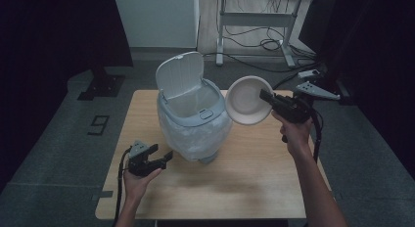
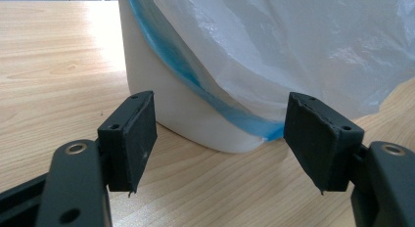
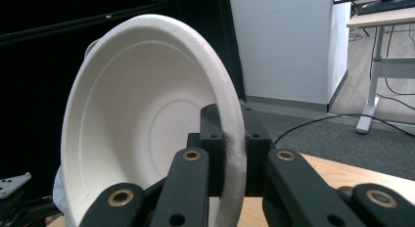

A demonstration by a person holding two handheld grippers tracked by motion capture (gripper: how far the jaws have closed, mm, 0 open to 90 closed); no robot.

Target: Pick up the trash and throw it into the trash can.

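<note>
Over on the right side of the wooden surface point(image 1: 254, 173), the right tool point(image 1: 270, 100) has its black jaws pinched tight on the rim of a white foam bowl point(image 1: 247, 100); the right gripper view shows one jaw inside the wall and one outside, so the bowl point(image 3: 147, 124) hangs from that single edge grip. It is tipped up on its side with its hollow turned toward the bin, which reads to me as a pouring or dropping pose, held high and just beside the bin's mouth and not yet over it. I can see nothing in the bowl: its inner face looks bare and clean. Down at the near left, the left tool point(image 1: 159, 160) rests low by the surface with its jaws spread apart and nothing between them; its own camera looks straight at the foot of the bin point(image 2: 186, 114), close to it but not touching, perhaps ready to steady it. That small bin point(image 1: 195, 122) stands upright near the middle of the surface, its hinged lid point(image 1: 180, 74) swung up and back so the opening is free. A thin plastic liner bag point(image 1: 195, 139) is draped over its rim and hangs down the outside, with a blue edge point(image 2: 171, 56) showing low on the white wall. From above, the inside of the bin looks empty, though its bottom is hard to make out.
</note>
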